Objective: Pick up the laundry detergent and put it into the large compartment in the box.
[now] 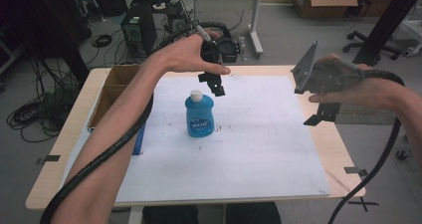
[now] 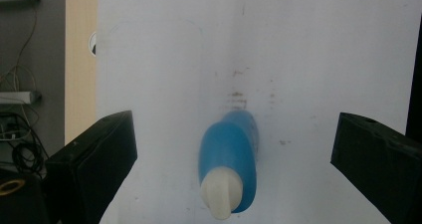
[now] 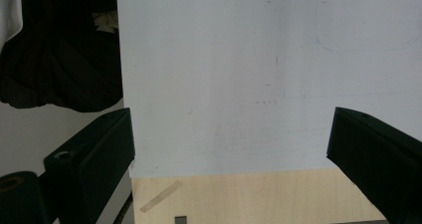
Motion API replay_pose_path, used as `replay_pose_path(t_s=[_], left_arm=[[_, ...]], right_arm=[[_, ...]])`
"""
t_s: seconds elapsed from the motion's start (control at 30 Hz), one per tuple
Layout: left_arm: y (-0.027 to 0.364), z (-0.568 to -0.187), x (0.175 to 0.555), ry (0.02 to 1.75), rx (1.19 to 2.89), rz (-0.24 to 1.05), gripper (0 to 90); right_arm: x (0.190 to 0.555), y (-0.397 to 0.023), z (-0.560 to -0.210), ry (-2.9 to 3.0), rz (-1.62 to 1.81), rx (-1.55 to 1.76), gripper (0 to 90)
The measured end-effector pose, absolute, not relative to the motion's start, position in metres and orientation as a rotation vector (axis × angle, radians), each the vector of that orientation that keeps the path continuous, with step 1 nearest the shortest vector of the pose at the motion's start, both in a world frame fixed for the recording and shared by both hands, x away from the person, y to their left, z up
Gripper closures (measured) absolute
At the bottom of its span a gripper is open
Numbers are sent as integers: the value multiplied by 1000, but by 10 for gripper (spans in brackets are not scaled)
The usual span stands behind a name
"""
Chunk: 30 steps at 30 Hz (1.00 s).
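A blue soap bottle (image 1: 200, 115) with a white cap stands upright on the white sheet (image 1: 249, 149) near the table's middle. My left gripper (image 1: 215, 86) hangs open above and just behind it, pointing down. In the left gripper view the bottle (image 2: 230, 164) lies between the two wide-apart jaws, well below them, cap toward the camera. My right gripper (image 1: 323, 114) is held open over the sheet's right edge, with nothing between its jaws. The right gripper view looks down on the sheet (image 3: 259, 74) and a strip of bare wood.
An open cardboard box (image 1: 112, 92) sits at the table's left back corner. The wooden table (image 1: 343, 149) has tape marks near its right edge. A computer tower (image 1: 138, 31), cables, another desk and a chair base stand on the floor beyond.
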<state>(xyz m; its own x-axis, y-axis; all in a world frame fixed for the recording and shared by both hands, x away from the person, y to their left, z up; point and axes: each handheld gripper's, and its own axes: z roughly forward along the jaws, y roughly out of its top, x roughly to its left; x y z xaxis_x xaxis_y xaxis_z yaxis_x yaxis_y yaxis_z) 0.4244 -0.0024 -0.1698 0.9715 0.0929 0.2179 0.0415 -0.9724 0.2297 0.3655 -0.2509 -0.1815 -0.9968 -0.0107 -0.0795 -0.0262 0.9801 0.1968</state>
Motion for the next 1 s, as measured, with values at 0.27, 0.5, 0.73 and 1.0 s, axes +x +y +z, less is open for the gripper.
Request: replay_pose_path(t_s=[0.27,0.5,0.73,1.0], left_arm=[[0,-164,423,109,2896,335,44],[-4,-167,424,100,2889,329,44],[-9,-169,426,84,2898,327,44],[-11,-168,427,84,2893,328,44]], right_arm=[[367,-249,-179,3046,312,-50,47],[366,-251,-180,3049,306,-39,47],[367,-253,-184,3057,297,-31,48],[367,-255,-187,3057,301,-22,47]])
